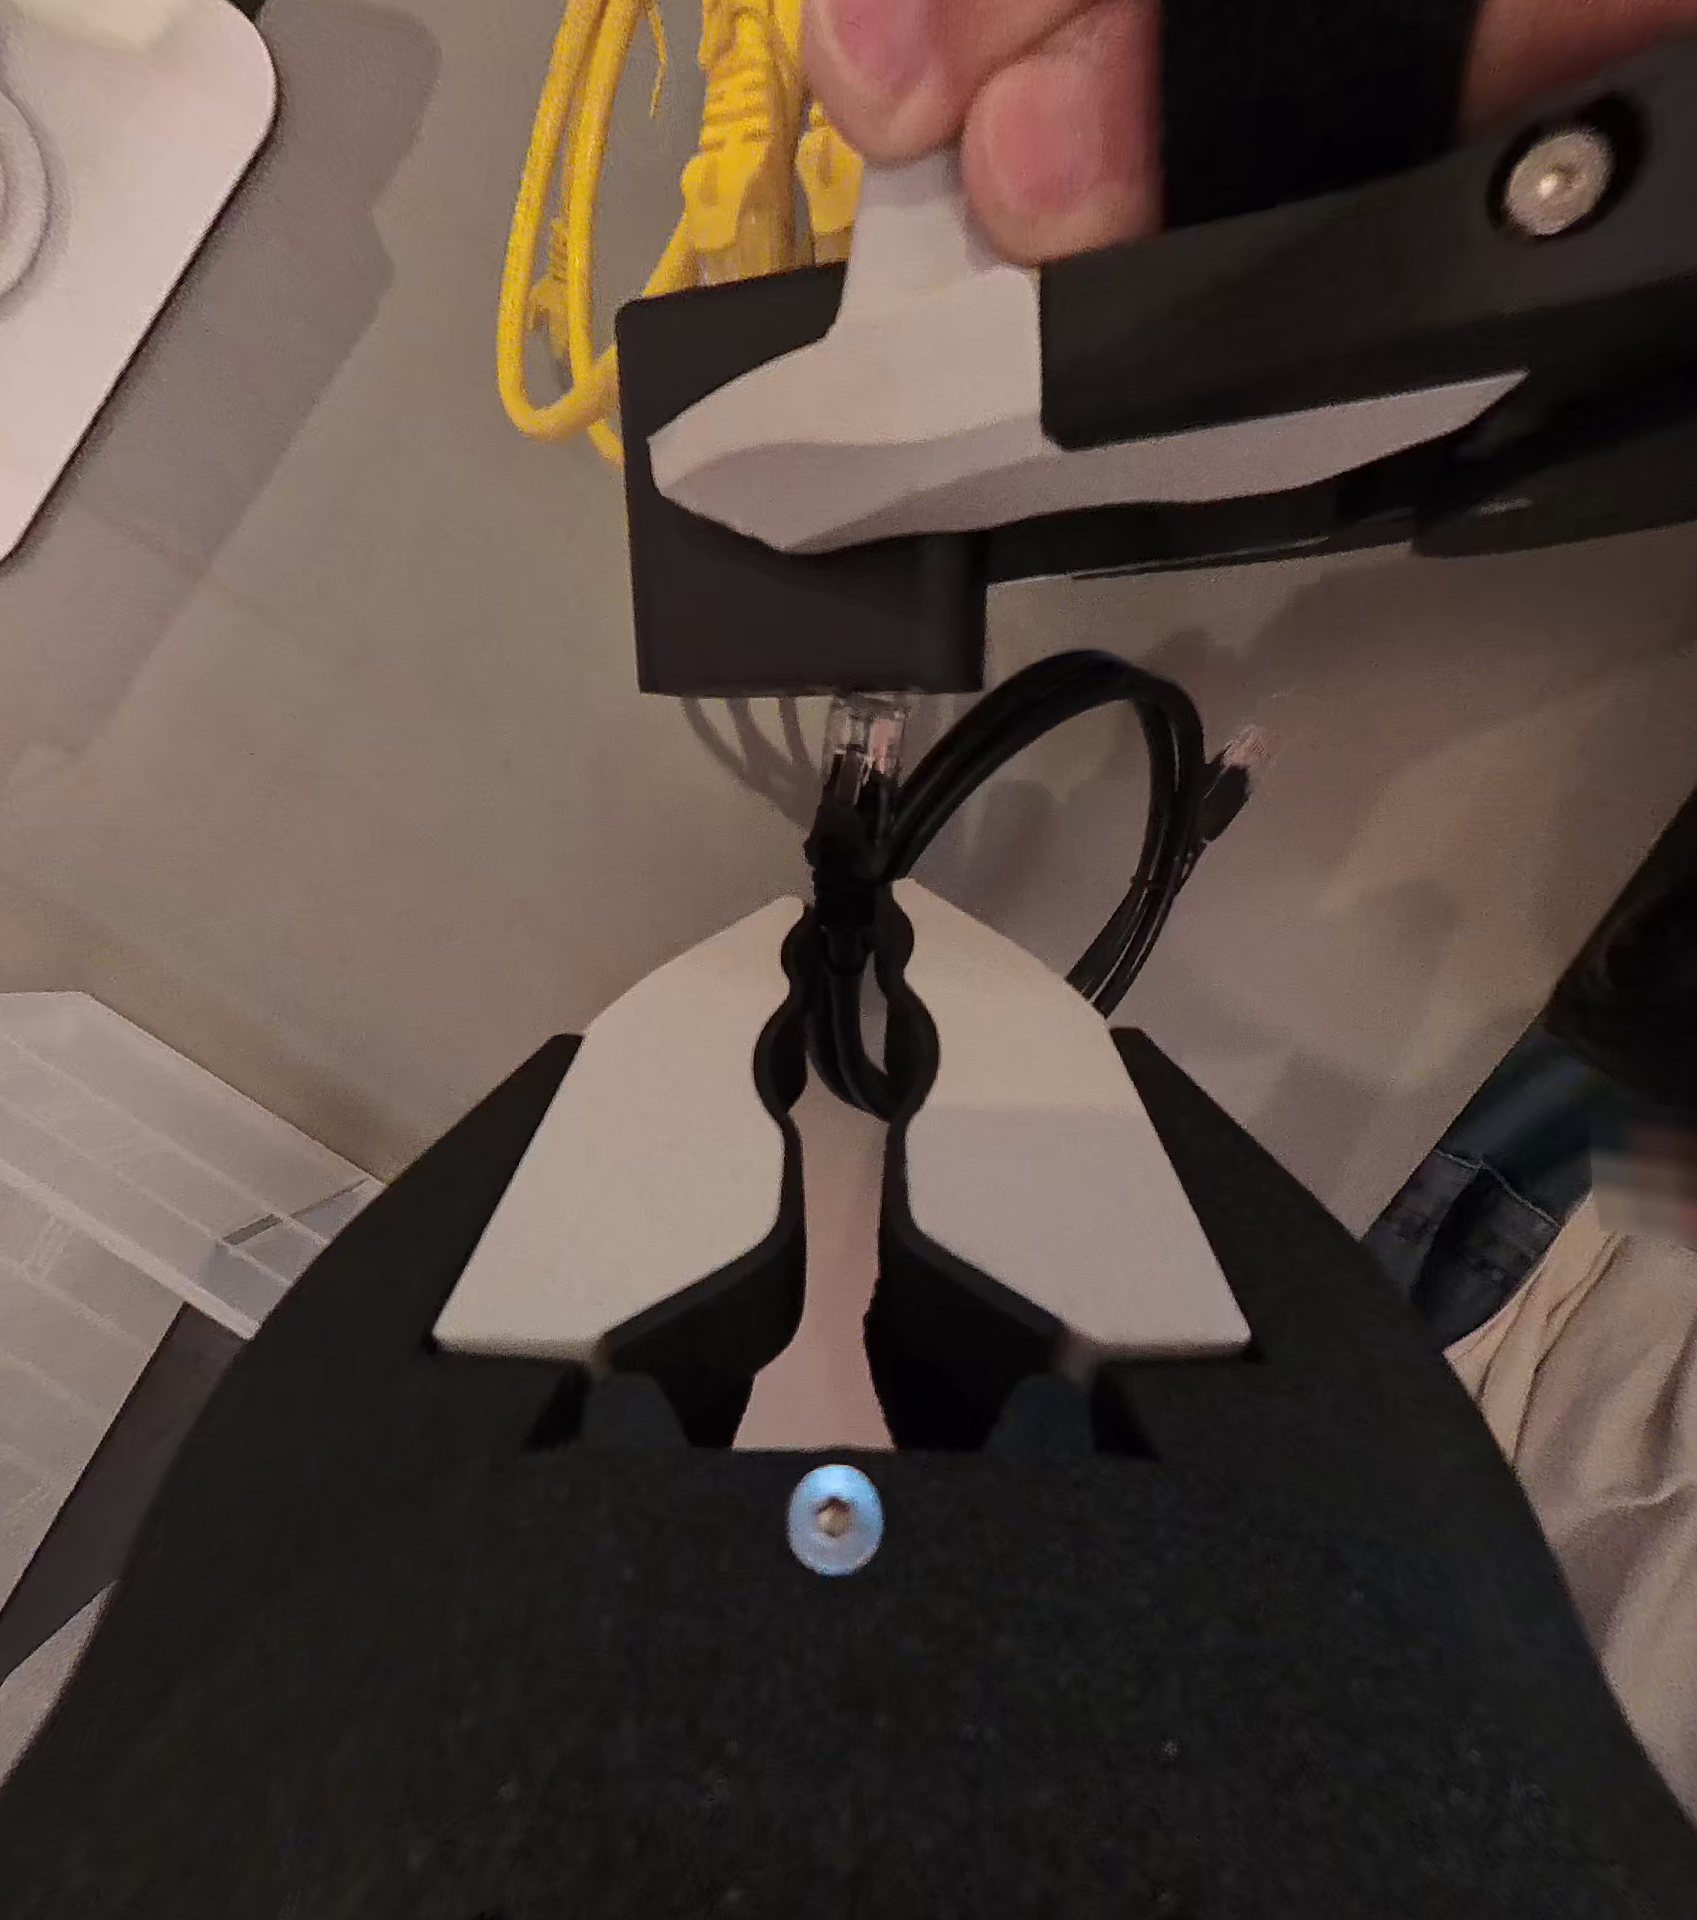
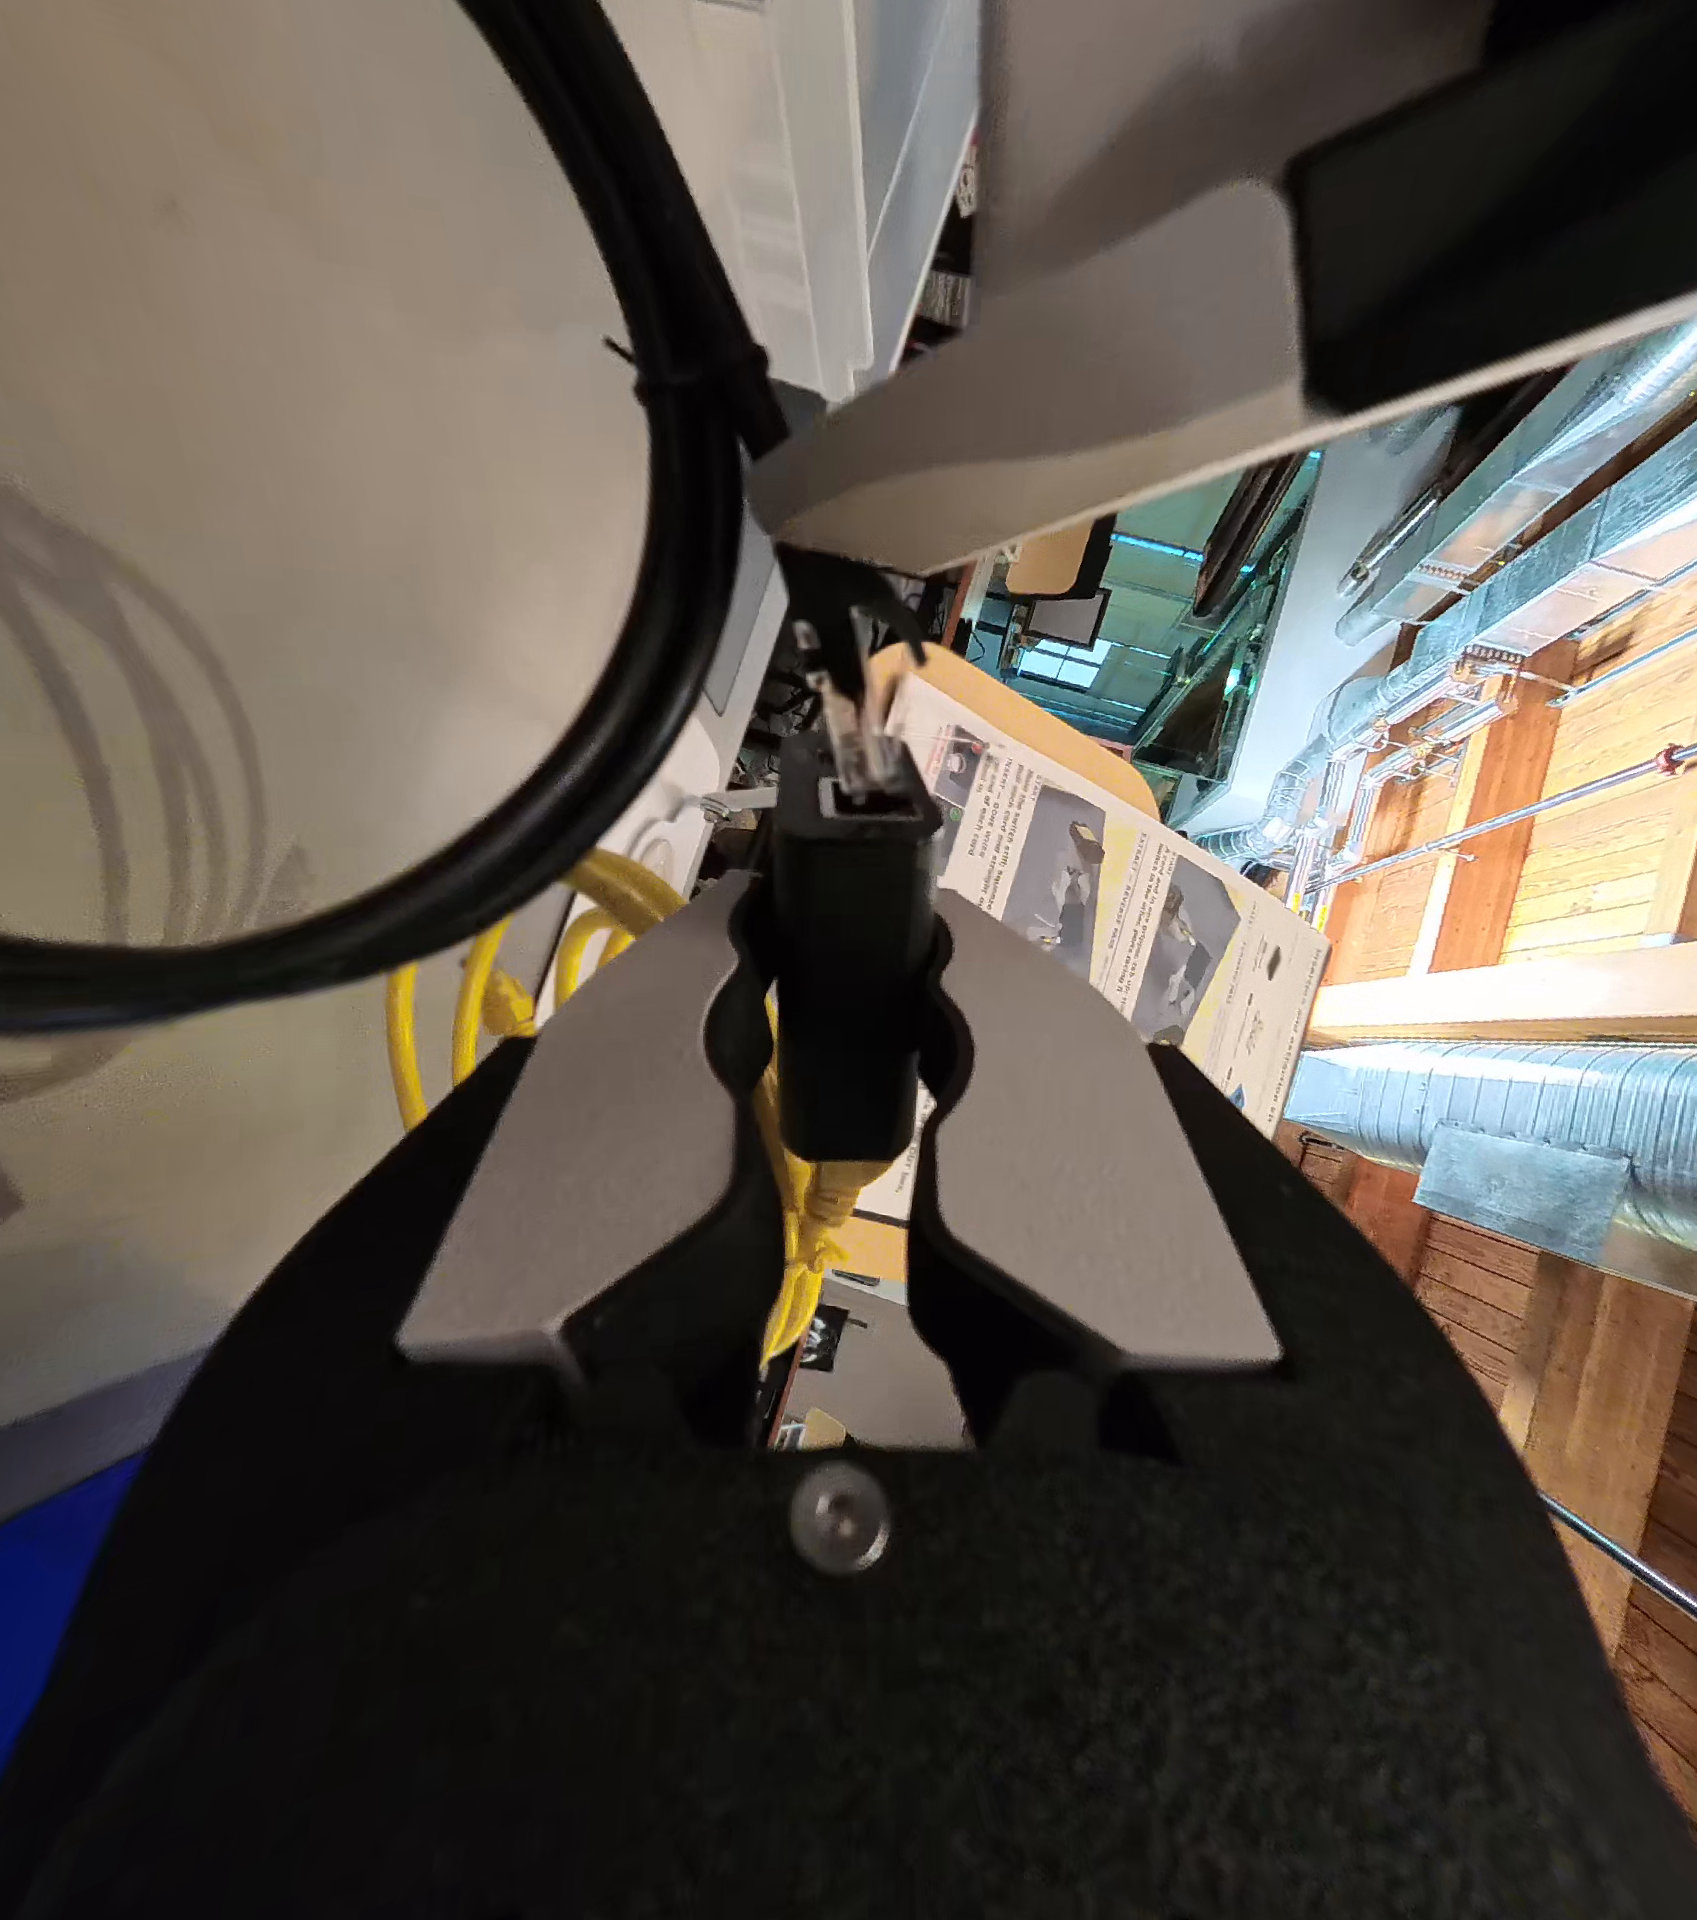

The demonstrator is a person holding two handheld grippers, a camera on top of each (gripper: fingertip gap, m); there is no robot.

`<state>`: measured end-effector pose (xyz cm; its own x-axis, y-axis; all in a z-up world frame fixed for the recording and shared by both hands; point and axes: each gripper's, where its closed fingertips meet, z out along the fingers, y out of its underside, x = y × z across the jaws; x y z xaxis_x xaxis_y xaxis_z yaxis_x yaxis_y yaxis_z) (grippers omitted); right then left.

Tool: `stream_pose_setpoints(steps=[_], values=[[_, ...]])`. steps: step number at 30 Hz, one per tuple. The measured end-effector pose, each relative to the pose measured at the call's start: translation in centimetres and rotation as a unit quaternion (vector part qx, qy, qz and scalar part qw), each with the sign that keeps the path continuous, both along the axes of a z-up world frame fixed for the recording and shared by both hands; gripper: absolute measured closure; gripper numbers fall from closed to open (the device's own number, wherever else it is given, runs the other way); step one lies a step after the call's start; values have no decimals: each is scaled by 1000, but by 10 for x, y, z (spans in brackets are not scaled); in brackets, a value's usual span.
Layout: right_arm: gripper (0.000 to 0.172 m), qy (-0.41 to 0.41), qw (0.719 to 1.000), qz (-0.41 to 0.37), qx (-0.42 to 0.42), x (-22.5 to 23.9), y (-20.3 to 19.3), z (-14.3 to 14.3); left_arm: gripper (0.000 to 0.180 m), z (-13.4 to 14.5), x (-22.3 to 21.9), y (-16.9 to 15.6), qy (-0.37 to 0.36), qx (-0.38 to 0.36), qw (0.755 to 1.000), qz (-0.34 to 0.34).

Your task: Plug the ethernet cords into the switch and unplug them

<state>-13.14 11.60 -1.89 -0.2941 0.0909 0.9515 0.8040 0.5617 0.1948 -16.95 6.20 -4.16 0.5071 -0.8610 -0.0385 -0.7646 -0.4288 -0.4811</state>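
Pale grey tabletop [image 1: 324, 831] fills the frame. Up centre, the right gripper [image 2: 849, 987] clamps the black switch [image 1: 802, 582] steady, port facing the left gripper [image 1: 849, 935], which pinches the bundled black ethernet cord [image 1: 1150, 790] just behind its clear plug [image 1: 865, 727], plug tip at the port.

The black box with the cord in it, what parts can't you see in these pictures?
- Black switch: its other ports, hidden in the left wrist view by the right gripper; the right wrist view shows only one end.
- Clear plug: its tip is inside the port.
- Yellow cords: blurred, partly hidden behind the switch.
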Motion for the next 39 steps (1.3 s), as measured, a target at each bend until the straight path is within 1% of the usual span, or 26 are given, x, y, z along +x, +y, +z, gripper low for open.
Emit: stream_pose_setpoints(steps=[4,6,8,10,13,16,18,19,21,23,25,28,29,31,32,34,35,37,39], values=[[148,-6,1000,3,-7,-3,1,-7,171,-6,1,1,-8,-14,1000,-1],[148,1,1000,-3,-14,2,4,-5,171,-15,-4,1,-6,-16,1000,0],[148,9,1000,-7,-19,10,8,0,171,-35,-16,-4,2,-35,999,0],[148,25,999,-11,-22,19,10,9,170,-64,-25,-12,-4,-58,998,-1],[148,50,998,-8,-28,26,10,21,171,-100,-23,-30,-72,-96,993,2],[148,62,998,-3,-33,28,8,27,171,-118,-21,-38,-149,-74,986,13],[148,62,997,-3,-34,29,8,28,170,-119,-19,-43,-215,-57,975,8],[148,62,997,-3,-35,29,7,28,166,-117,-17,-45,-253,-60,966,7],[148,63,997,-3,-36,29,8,28,160,-113,-15,-47,-313,-82,946,14],[148,64,997,-3,-40,29,9,27,155,-112,-14,-47,-339,-112,934,20],[148,62,997,-4,-43,29,10,25,149,-116,-14,-46,-340,-131,931,25],[148,56,997,-7,-43,30,12,21,149,-118,-14,-42,-339,-138,930,31],[148,56,997,-8,-45,30,13,20,149,-119,-14,-40,-333,-134,933,35],[148,55,997,-10,-48,30,14,18,150,-133,-16,-43,-278,-135,950,33],[148,53,997,-10,-49,30,14,17,157,-136,-15,-44,-261,-129,956,28],[148,52,997,-10,-52,29,15,15,160,-141,-14,-45,-228,-112,967,27],[148,51,997,-10,-53,29,16,14,170,-145,-15,-43,-204,-94,974,28],[148,48,997,-11,-54,28,16,12,172,-147,-14,-42,-185,-77,979,29],[148,46,997,-10,-55,27,16,11,172,-147,-13,-46,-187,-99,977,25]])
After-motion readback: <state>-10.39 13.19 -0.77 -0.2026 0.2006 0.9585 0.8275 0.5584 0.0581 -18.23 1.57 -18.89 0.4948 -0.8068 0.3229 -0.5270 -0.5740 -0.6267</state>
